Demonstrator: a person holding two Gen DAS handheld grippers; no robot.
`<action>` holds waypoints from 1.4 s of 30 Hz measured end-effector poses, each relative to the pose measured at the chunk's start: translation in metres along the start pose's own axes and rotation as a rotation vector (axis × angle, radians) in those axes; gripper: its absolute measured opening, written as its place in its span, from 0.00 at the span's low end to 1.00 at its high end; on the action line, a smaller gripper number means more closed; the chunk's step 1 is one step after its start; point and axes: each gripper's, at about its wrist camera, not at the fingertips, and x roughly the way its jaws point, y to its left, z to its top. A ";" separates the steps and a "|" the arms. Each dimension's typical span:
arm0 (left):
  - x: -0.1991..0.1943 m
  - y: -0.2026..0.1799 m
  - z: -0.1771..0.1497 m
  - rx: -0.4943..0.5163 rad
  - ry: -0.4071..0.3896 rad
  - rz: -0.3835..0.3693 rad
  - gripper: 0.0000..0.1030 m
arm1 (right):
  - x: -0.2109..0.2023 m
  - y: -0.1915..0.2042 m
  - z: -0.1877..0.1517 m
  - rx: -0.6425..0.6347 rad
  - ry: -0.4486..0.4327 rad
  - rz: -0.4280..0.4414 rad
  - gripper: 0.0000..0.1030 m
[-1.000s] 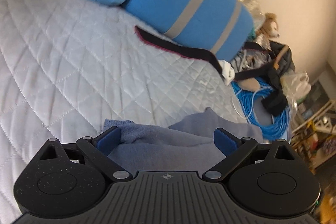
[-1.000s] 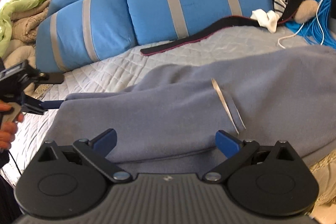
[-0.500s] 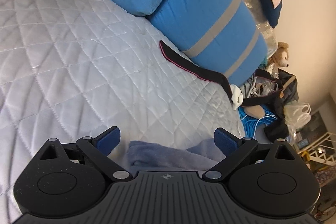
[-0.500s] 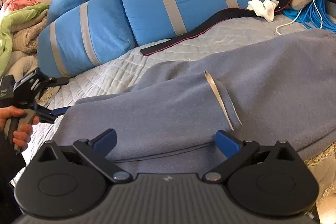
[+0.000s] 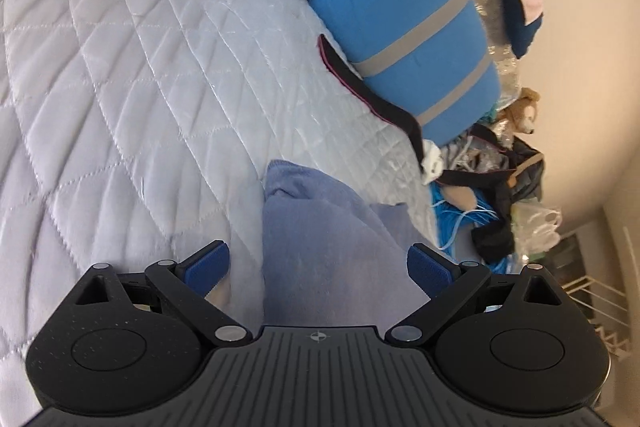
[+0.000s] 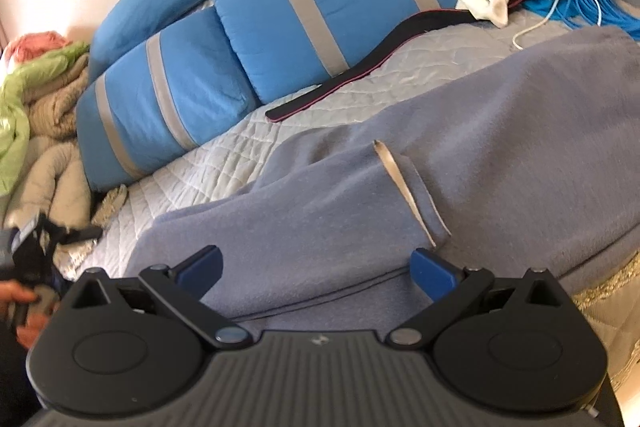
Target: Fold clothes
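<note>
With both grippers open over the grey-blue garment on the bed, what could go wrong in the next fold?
1. The left hand-held gripper is open above one narrow end of the grey-blue garment; a pinch there may catch only one layer.
2. The black strap lies beside the garment and could be dragged along.
3. The garment reaches the bed edge and might slip off.

Left gripper (image 5: 318,263) with blue-padded jaws spread wide, nothing between pads. Just ahead — grey-blue fleece garment (image 5: 320,227), bunched end lying on pale quilted bedspread (image 5: 140,87). Beyond, blue bolster cushions with grey stripes (image 5: 404,23); black strap with pink edge (image 5: 372,95) runs along cushion base. Far right — brown plush bear (image 5: 522,109), coil of blue cable (image 5: 466,223), dark clothing heap (image 5: 508,187) against cream wall.
</note>
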 end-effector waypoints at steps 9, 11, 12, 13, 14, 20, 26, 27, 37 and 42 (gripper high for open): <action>0.020 0.004 -0.004 -0.037 0.145 -0.114 0.95 | -0.005 -0.002 0.000 0.019 -0.026 0.028 1.00; 0.025 0.007 -0.006 -0.075 0.168 -0.144 0.95 | -0.005 -0.003 0.000 0.028 -0.029 0.029 1.00; 0.027 0.007 -0.007 -0.074 0.176 -0.139 0.95 | -0.005 -0.004 0.000 0.036 -0.029 0.028 1.00; 0.029 0.007 -0.007 -0.074 0.185 -0.135 0.95 | -0.005 -0.005 0.000 0.044 -0.028 0.027 1.00; 0.031 0.007 -0.007 -0.075 0.195 -0.133 0.95 | -0.005 -0.007 0.000 0.052 -0.028 0.026 1.00; 0.039 0.005 0.003 -0.075 0.182 -0.101 0.86 | -0.004 -0.008 0.000 0.060 -0.031 0.027 1.00; 0.040 -0.004 -0.005 0.027 0.188 0.029 0.15 | -0.005 -0.011 -0.001 0.082 -0.033 0.026 1.00; 0.038 -0.010 -0.005 0.062 0.189 0.054 0.14 | -0.005 -0.012 -0.001 0.090 -0.033 0.024 1.00; 0.006 -0.029 0.032 0.257 0.253 0.221 0.13 | -0.006 -0.010 -0.002 0.070 -0.035 0.009 1.00; -0.038 -0.007 0.056 0.246 0.238 0.292 0.13 | -0.006 -0.010 -0.002 0.070 -0.035 0.003 1.00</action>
